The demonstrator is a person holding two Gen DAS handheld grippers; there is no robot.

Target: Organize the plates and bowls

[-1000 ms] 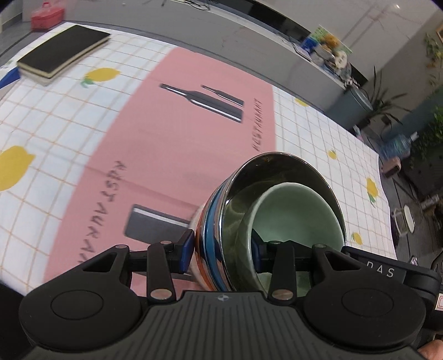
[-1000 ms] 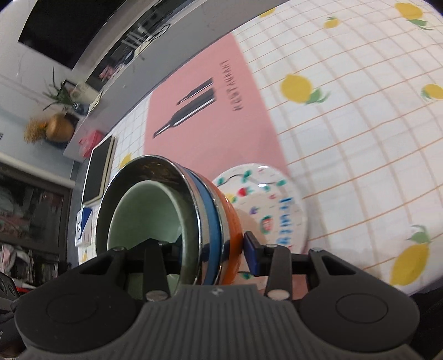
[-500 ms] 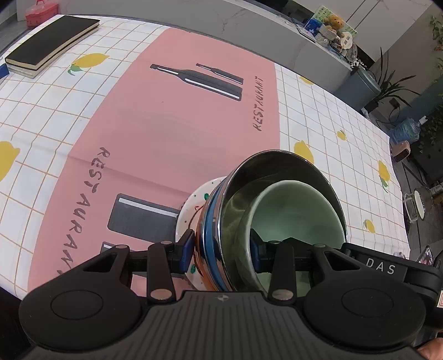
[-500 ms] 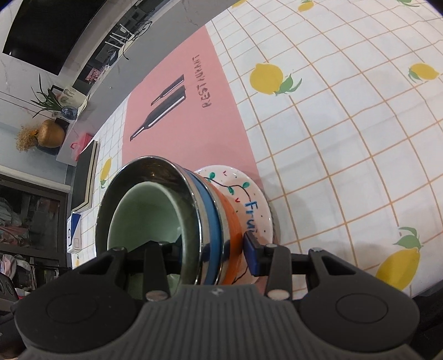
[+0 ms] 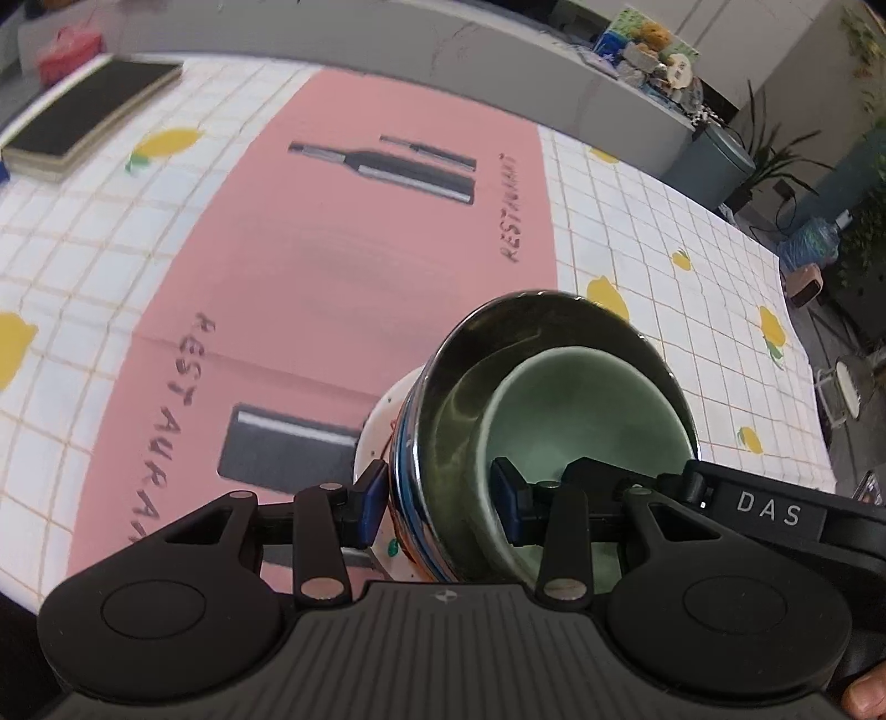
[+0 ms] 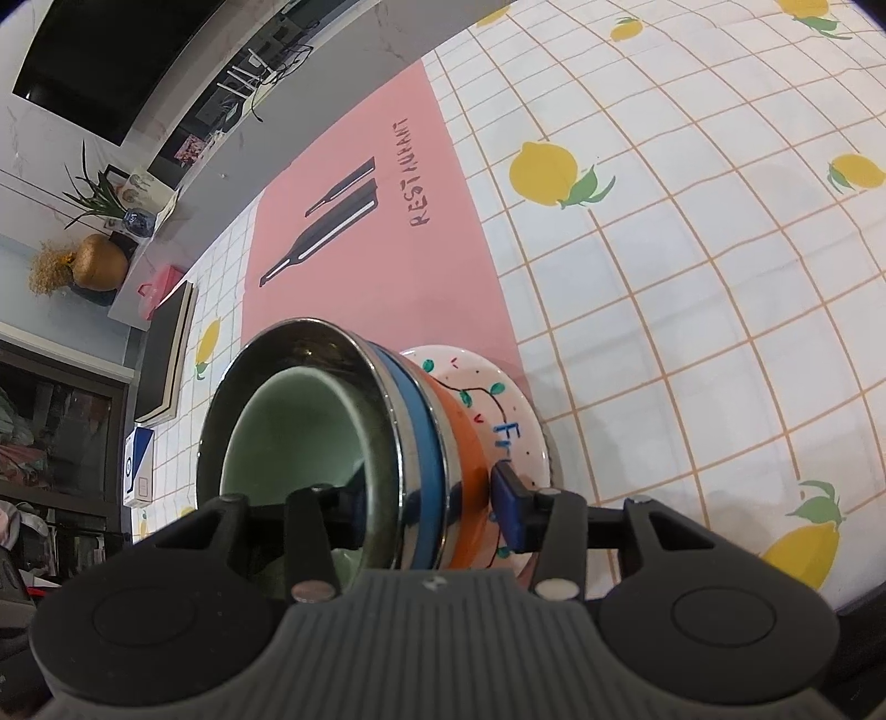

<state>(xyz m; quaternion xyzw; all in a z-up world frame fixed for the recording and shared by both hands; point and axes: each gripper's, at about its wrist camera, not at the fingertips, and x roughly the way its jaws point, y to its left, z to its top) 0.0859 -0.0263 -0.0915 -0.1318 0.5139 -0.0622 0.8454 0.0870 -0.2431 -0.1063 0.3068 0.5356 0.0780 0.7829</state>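
A stack of dishes is held between both grippers: a pale green bowl (image 5: 587, 410) nested in a steel bowl (image 5: 459, 387), over blue and orange bowls (image 6: 454, 437) and a white painted plate (image 6: 498, 404) at the bottom. My left gripper (image 5: 437, 498) is shut on the stack's rim from one side. My right gripper (image 6: 426, 498) is shut on the rim from the opposite side; its inner finger is inside the bowls. The stack is tilted, just above the pink placemat (image 5: 332, 266).
The table has a white lemon-print cloth (image 6: 692, 249). A black notebook (image 5: 88, 122) lies at the far left corner, with a red box (image 5: 66, 44) beyond it. A grey counter (image 5: 498, 72) runs behind the table. A blue-white box (image 6: 138, 465) sits near the left edge.
Both grippers carried the stack over the placemat; the views tilted and shifted, and the plate under the bowls shows more.
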